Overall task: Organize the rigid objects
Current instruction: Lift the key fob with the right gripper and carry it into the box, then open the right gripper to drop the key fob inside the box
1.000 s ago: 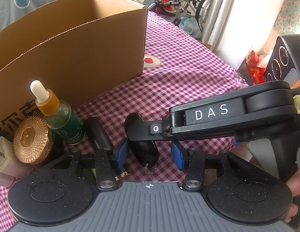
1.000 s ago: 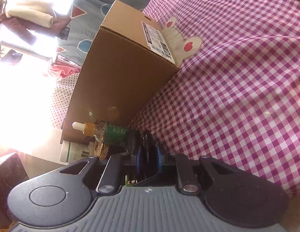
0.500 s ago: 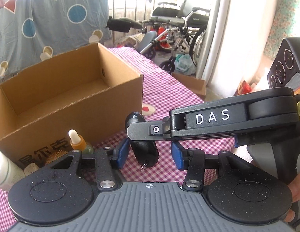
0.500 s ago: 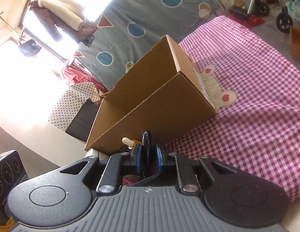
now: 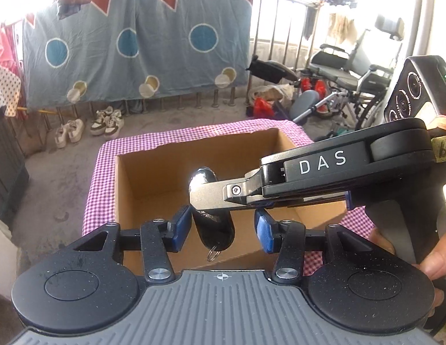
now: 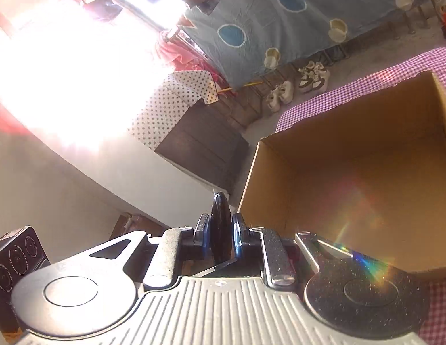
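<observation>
A black oval key fob (image 5: 214, 235) with a small metal ring hangs over the open cardboard box (image 5: 153, 178). My right gripper (image 5: 204, 192) reaches in from the right, shut on the fob's upper part. In the right wrist view the fob (image 6: 220, 224) stands edge-on, pinched between the blue pads of the right gripper (image 6: 220, 238), with the box (image 6: 352, 172) just to the right. My left gripper (image 5: 223, 230) is open, its blue pads (image 5: 181, 227) on either side of the fob with a gap on each side. The box looks empty inside.
The box sits on a purple checked tablecloth (image 5: 92, 201). A person's hand (image 5: 435, 261) holds the right gripper's handle. Beyond the table are shoes (image 5: 106, 120) on the floor, a hanging blue cloth (image 5: 136, 51), a wheelchair (image 5: 352, 77) and a dark cabinet (image 6: 202, 143).
Both grippers have risen from the table beside the box to above its opening, carrying the fob. The bottles and the round gold lid have dropped out of view.
</observation>
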A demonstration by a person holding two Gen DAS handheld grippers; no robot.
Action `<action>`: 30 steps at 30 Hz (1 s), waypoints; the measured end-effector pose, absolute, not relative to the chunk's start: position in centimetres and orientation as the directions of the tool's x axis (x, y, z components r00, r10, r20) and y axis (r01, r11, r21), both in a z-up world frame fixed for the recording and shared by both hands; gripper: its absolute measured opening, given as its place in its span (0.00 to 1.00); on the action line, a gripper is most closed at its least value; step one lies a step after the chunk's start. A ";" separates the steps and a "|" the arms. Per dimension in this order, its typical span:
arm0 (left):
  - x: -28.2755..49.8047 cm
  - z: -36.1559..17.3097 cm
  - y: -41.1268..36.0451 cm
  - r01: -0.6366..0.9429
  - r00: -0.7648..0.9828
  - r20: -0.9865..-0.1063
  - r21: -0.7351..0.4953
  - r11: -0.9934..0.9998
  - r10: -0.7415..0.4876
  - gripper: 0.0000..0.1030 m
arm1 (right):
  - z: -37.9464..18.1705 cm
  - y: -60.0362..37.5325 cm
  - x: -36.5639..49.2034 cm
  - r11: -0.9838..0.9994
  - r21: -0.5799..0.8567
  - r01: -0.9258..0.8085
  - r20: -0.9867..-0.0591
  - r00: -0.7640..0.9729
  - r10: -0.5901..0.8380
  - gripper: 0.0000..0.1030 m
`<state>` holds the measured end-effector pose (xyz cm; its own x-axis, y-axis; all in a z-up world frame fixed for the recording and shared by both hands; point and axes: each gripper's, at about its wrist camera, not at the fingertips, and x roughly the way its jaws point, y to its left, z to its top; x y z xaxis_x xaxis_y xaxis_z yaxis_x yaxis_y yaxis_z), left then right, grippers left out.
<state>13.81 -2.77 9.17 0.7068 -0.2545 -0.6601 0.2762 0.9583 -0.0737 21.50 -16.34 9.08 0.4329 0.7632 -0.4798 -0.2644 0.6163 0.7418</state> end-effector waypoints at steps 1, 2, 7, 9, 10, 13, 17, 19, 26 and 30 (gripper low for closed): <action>15.1 8.8 -2.3 0.262 0.699 -0.673 -0.074 0.962 -0.242 0.46 | 8.6 -15.5 23.1 0.610 0.753 -0.248 -0.491 0.405 0.771 0.17; 16.3 8.3 -1.8 0.248 0.689 -0.687 -0.077 0.966 -0.232 0.46 | 7.9 -14.7 24.7 0.611 0.759 -0.228 -0.508 0.380 0.773 0.17; 20.3 6.0 0.0 0.184 0.653 -0.737 -0.068 0.980 -0.174 0.48 | 4.1 -12.2 31.6 0.635 0.764 -0.117 -0.590 0.273 0.760 0.17; 21.1 5.6 0.7 0.156 0.652 -0.745 -0.050 0.986 -0.142 0.49 | 2.5 -11.7 33.6 0.653 0.753 -0.082 -0.619 0.252 0.744 0.17; 21.0 5.5 1.0 0.147 0.655 -0.744 -0.047 0.988 -0.133 0.49 | 1.6 -11.4 34.7 0.662 0.746 -0.071 -0.632 0.237 0.738 0.17; 21.2 5.3 1.6 0.140 0.659 -0.740 -0.055 0.989 -0.135 0.53 | -0.5 -10.5 37.1 0.693 0.719 -0.054 -0.670 0.215 0.711 0.17; 21.7 5.3 2.0 0.137 0.653 -0.746 -0.052 0.989 -0.130 0.54 | -2.4 -8.9 38.7 0.731 0.680 -0.062 -0.711 0.189 0.677 0.18; 21.6 5.4 2.1 0.137 0.653 -0.746 -0.057 0.989 -0.133 0.54 | -2.9 -8.3 39.4 0.760 0.647 -0.058 -0.740 0.192 0.645 0.18; 21.6 5.9 2.3 0.136 0.660 -0.735 -0.082 0.987 -0.152 0.54 | -2.8 -7.6 40.1 0.784 0.616 -0.078 -0.759 0.206 0.617 0.27; 20.3 7.0 2.5 0.140 0.677 -0.717 -0.094 0.986 -0.164 0.54 | -0.5 -9.4 38.8 0.763 0.641 -0.086 -0.726 0.253 0.639 0.33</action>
